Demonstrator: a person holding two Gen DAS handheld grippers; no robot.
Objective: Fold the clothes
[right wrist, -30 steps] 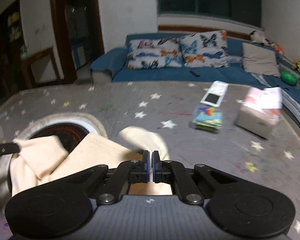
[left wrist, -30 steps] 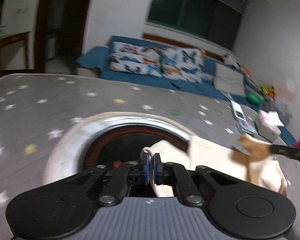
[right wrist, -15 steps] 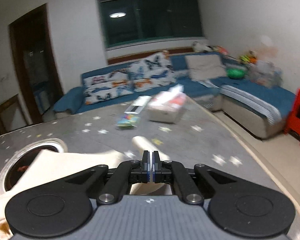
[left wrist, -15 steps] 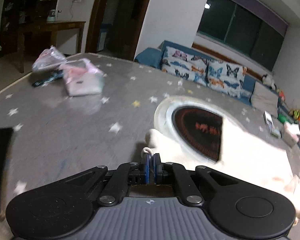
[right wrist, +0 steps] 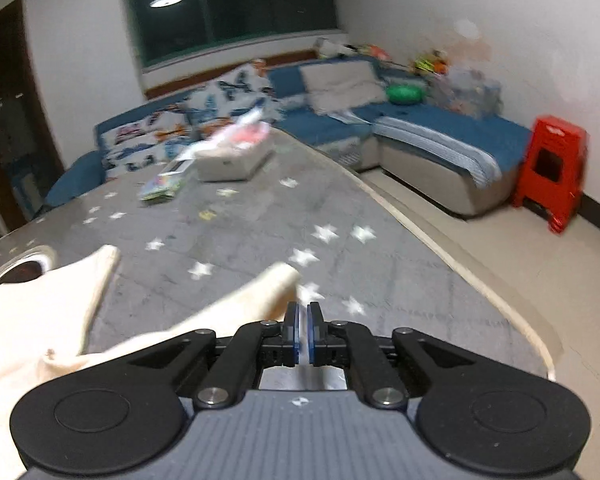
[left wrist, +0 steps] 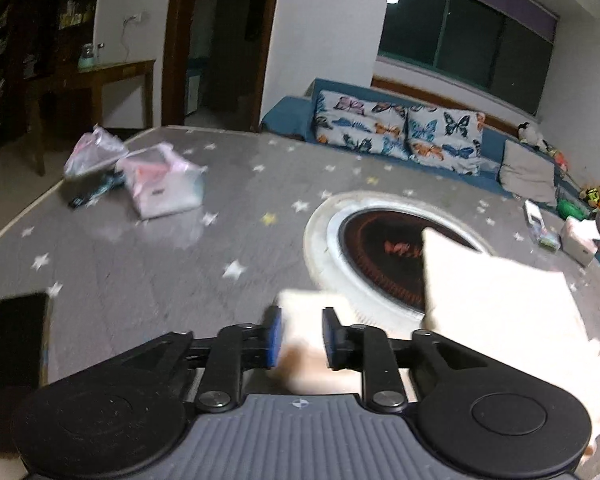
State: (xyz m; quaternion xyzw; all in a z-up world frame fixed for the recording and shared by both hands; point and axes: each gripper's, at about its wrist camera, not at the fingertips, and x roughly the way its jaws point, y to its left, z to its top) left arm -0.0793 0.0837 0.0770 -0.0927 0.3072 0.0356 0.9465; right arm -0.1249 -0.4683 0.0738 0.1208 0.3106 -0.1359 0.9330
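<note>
A cream garment (left wrist: 496,300) lies spread on the grey star-patterned table cover (left wrist: 140,272), partly over the round dark inset (left wrist: 380,248). My left gripper (left wrist: 302,330) is low at the garment's left end. Its jaws are opening, and a fold of the cloth sits loosely between the blue pads. In the right wrist view the cream garment (right wrist: 40,320) stretches in from the left, and a sleeve-like end (right wrist: 268,288) reaches my right gripper (right wrist: 303,320). Those pads stand almost together, just starting to part, with a thin pale strip of cloth pinched between them.
A pink tissue pack (left wrist: 160,188), a plastic bag (left wrist: 92,156) and a black phone (left wrist: 16,340) lie to the left. A tissue box (right wrist: 236,160) and a small booklet (right wrist: 162,188) lie far right. The table's curved edge (right wrist: 440,248) runs close on the right, with a red stool (right wrist: 552,176) beyond.
The two grippers have moved apart, drawing the garment out across the table. The left jaws, shut on cloth before, now stand apart. The right view has swung toward the table's right edge.
</note>
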